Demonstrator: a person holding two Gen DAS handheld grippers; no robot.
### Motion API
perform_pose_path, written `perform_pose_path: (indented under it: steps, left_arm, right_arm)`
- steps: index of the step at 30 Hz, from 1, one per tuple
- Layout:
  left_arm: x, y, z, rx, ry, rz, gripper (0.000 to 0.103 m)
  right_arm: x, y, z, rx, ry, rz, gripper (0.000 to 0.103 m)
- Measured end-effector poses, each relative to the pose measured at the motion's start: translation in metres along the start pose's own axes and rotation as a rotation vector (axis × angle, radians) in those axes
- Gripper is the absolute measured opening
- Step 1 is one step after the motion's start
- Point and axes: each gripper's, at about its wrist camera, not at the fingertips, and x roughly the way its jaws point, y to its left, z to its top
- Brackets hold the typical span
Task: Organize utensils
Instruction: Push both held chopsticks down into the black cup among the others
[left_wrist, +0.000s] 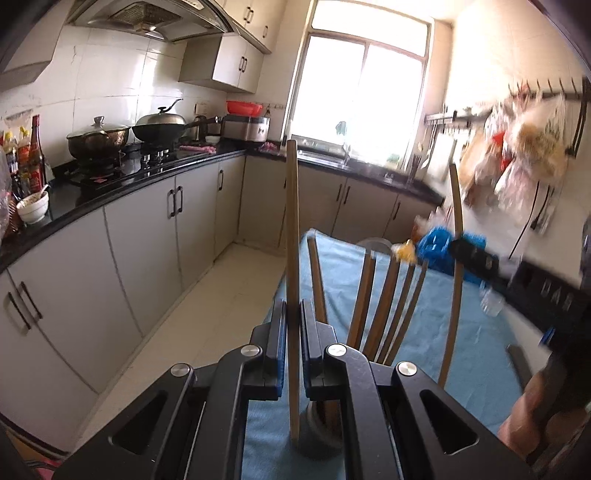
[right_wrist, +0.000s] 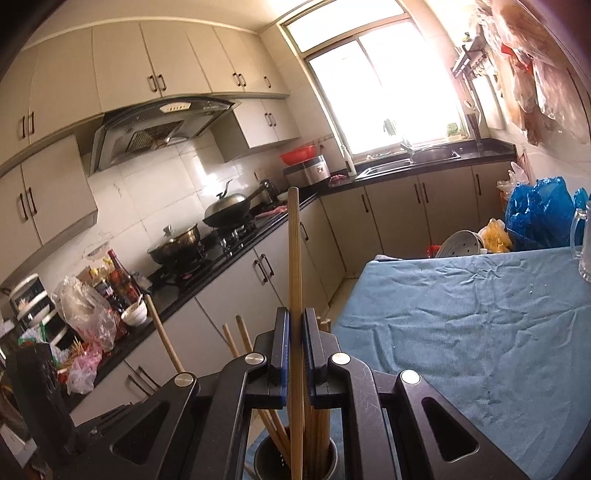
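Wooden and pale brown, the chopstick in your left gripper (left_wrist: 293, 325) stands nearly upright, pinched between the pads partway up its length, its lower tip hanging just beside the rim of the metal holder (left_wrist: 321, 424) and not clearly inside it. Your right gripper (right_wrist: 294, 332) is pressed together on a second chopstick (right_wrist: 295, 280) the same way, its lower end down among the sticks already standing in the holder (right_wrist: 295, 461).

The holder sits on the blue cloth (right_wrist: 461, 325) covering the table, close under both tools, with several more chopsticks fanned out of it.

Here is where it could go wrong. Your left stick looks set to miss the opening; lower it as it hangs and the tip probably lands on cloth or catches the rim, which may tip the holder. You grip each stick on a narrow round shaft, so a small twist could let it swivel or slip. The fanned sticks lean toward your left tool, and a sideways sweep would likely knock them. Both tools crowd one small holder and could collide.

As for writing, pale letters run along the dark body of the right tool in the left wrist view (left_wrist: 554, 291), too blurred to read. The bottle labels (right_wrist: 118, 280) on the counter are too small.
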Motion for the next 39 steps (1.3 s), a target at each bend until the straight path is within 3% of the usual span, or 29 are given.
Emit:
perform_pose_path:
  steps: [7,13,23,30,39]
  left_arm:
    - [0.02,0.007,0.021,-0.087,-0.043,-0.067,0.007]
    - [0.032,0.008,0.024,-0.134,-0.049,-0.125,0.009]
    - [0.014,0.014,0.028,-0.156,-0.077,-0.136,0.007]
    - [-0.014,0.009,0.034,-0.117,-0.131,-0.138,0.007]
    - [-0.046,0.02,0.039,-0.106,-0.185,-0.079,0.007]
  right_arm:
    - [0.008,-0.012,0.003,0.057,-0.052,0.003,0.008]
    - [0.022,-0.007,-0.002,0.005,-0.087,-0.033,0.008]
    - [0.036,-0.016,-0.011,0.007,-0.056,-0.034,0.008]
    - [0.034,-0.015,-0.014,0.012,-0.055,-0.023,0.008]
    - [0.023,-0.012,-0.011,0.008,-0.078,-0.014,0.008]
